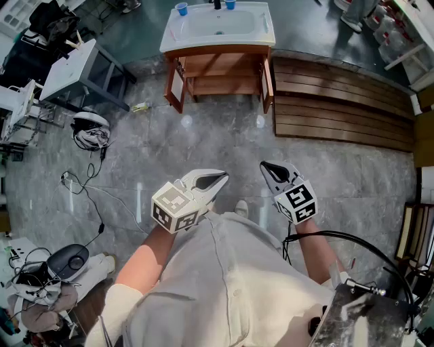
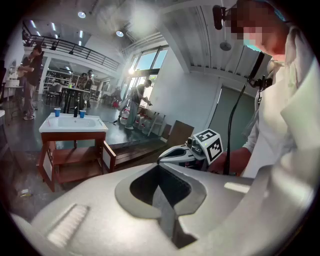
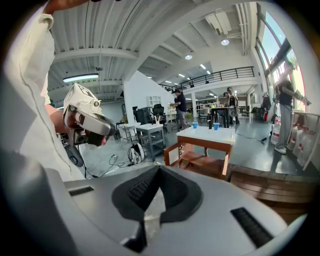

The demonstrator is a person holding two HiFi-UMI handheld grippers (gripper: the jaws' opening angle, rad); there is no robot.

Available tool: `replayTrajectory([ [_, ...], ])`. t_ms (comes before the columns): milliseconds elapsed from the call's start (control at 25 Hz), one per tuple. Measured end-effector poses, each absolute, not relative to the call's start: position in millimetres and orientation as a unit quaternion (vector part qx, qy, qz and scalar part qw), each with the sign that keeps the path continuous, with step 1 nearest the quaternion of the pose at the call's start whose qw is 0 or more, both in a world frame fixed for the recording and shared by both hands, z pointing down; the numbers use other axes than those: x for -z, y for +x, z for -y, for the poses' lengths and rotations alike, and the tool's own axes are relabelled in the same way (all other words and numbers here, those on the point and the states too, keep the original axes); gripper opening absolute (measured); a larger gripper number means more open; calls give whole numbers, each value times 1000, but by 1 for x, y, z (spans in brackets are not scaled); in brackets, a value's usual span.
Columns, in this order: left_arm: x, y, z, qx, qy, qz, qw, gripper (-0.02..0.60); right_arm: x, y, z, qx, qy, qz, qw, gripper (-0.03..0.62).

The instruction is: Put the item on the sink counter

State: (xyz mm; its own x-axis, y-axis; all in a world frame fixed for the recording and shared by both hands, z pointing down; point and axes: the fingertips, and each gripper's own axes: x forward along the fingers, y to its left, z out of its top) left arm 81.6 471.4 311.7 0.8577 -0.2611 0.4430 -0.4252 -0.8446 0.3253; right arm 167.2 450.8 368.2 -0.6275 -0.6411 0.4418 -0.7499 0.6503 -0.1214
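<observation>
We see the sink counter (image 1: 173, 42) at twelve o'clock, white-topped on a wooden frame, with two blue cups (image 1: 181, 8) at its back edge. A slatted wooden platform (image 1: 339, 101) lies beside it at one o'clock, a white table (image 1: 71, 68) at ten, and cables (image 1: 81, 190) at nine on the grey stone floor (image 1: 217, 139). Well short of the counter, our left gripper (image 1: 220, 179) and right gripper (image 1: 266, 167) both have jaws together, with nothing between them.
</observation>
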Motion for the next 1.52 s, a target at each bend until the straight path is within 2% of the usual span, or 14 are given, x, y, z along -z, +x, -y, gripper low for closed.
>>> replayTrajectory([
  [560,-323,64,-378,-160,952,138,222,5,-383,164,-376,-167,439,859,203,5],
  [1080,-310,-39,-212,-161,963,82,201,5,-364,90,-207,-165,520,816,193,6],
  [1320,-314,-57,-153,-145,960,100,220,5,-362,95,-142,-159,543,801,196,9],
  [1360,-315,-54,-146,-144,959,101,221,5,-364,103,-130,-158,547,798,198,14],
  [1440,-319,-47,-131,-146,959,101,222,5,-365,122,-102,-155,556,793,197,101],
  [1520,-321,-42,-113,-149,957,106,223,5,-366,143,-68,-150,567,786,194,101],
])
